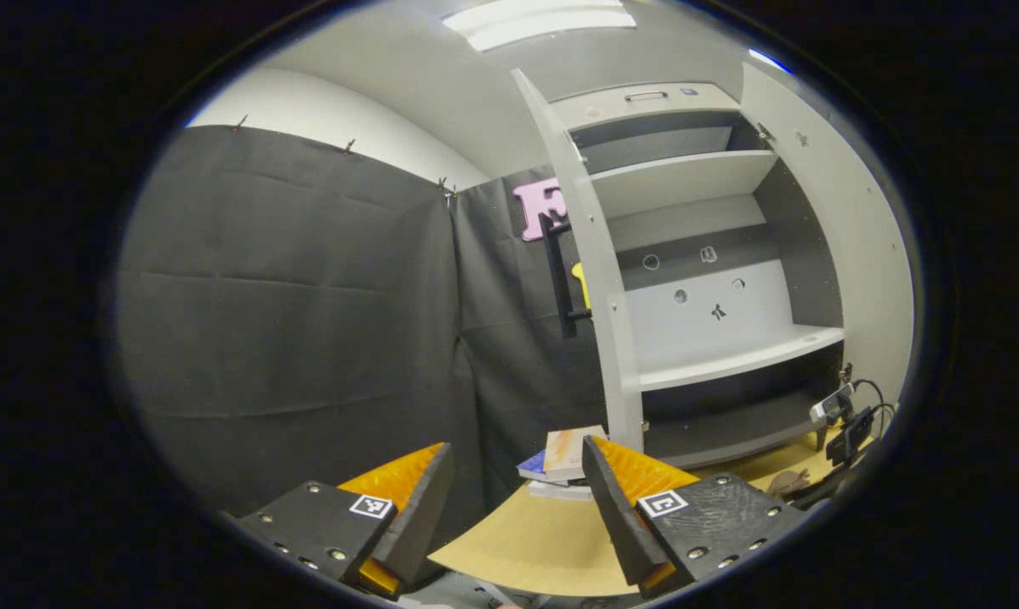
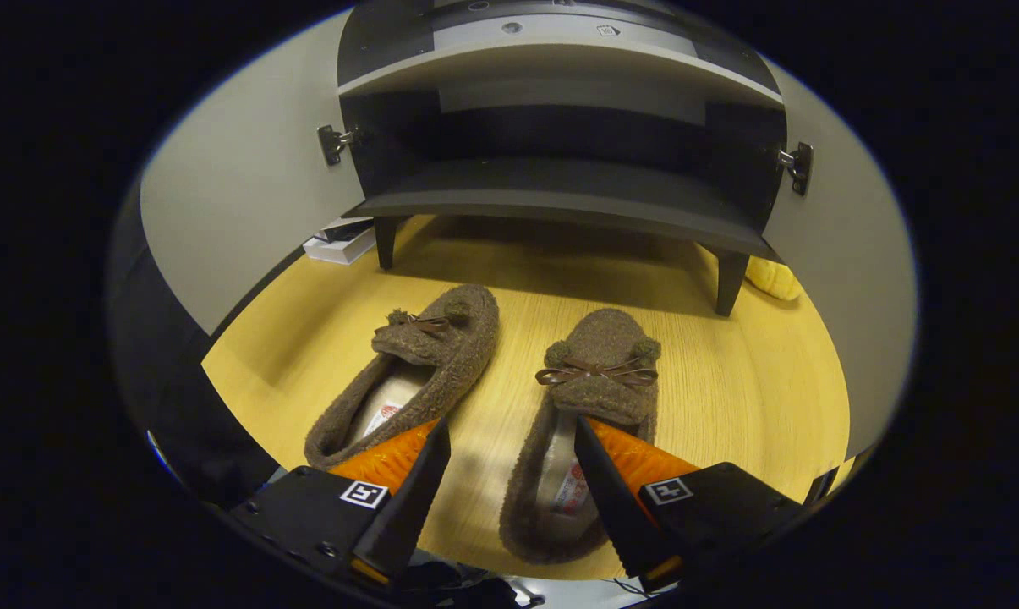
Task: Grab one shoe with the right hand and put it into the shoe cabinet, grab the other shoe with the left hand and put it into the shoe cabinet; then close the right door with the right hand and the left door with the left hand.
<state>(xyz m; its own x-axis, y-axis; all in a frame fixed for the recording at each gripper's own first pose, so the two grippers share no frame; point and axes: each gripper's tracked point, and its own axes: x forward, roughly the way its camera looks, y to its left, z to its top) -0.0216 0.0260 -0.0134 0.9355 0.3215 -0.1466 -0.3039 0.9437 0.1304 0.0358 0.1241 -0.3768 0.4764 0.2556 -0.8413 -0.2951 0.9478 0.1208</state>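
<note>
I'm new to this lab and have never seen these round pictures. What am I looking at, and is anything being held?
A person holds a two-finger gripper in each hand, each carrying a forward-looking fisheye camera. The left gripper is open, facing the grey shoe cabinet with both doors open. The right gripper is open above two brown fluffy slippers with bows, the left slipper and the right slipper, lying on the yellow wooden tabletop. Nothing is held yet.

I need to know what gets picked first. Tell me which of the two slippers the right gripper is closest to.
The slipper on the right in the right gripper view: the open right gripper has one finger over its opening. The other slipper lies further left, angled away.
</note>
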